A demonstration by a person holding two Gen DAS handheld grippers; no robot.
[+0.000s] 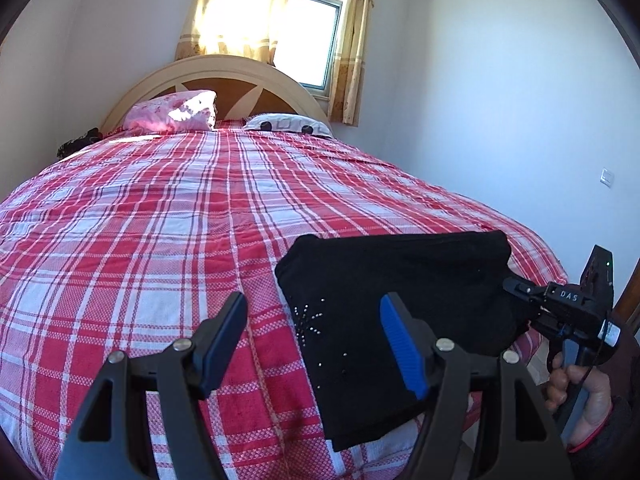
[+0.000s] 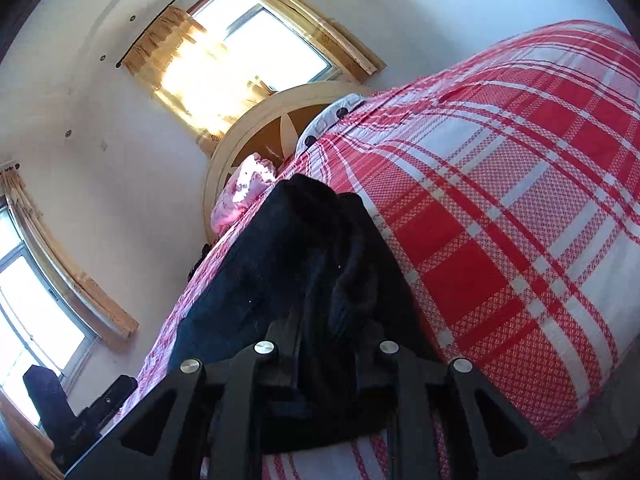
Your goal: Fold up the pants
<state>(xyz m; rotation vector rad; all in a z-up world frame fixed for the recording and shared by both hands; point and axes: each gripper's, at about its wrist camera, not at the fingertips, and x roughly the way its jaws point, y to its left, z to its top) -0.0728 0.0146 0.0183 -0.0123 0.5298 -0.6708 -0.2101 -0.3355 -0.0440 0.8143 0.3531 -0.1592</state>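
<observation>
Black folded pants (with small studs) are lying on the red plaid bedcover; the right gripper is pinching their edge, the left gripper is hovering wide apart.

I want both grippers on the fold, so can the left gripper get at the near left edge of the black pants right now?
Probably yes. The left gripper is open and holds nothing, and the black pants lie flat on the plaid bedspread right by its blue finger. The right gripper grips the far side, out of the way.
</observation>
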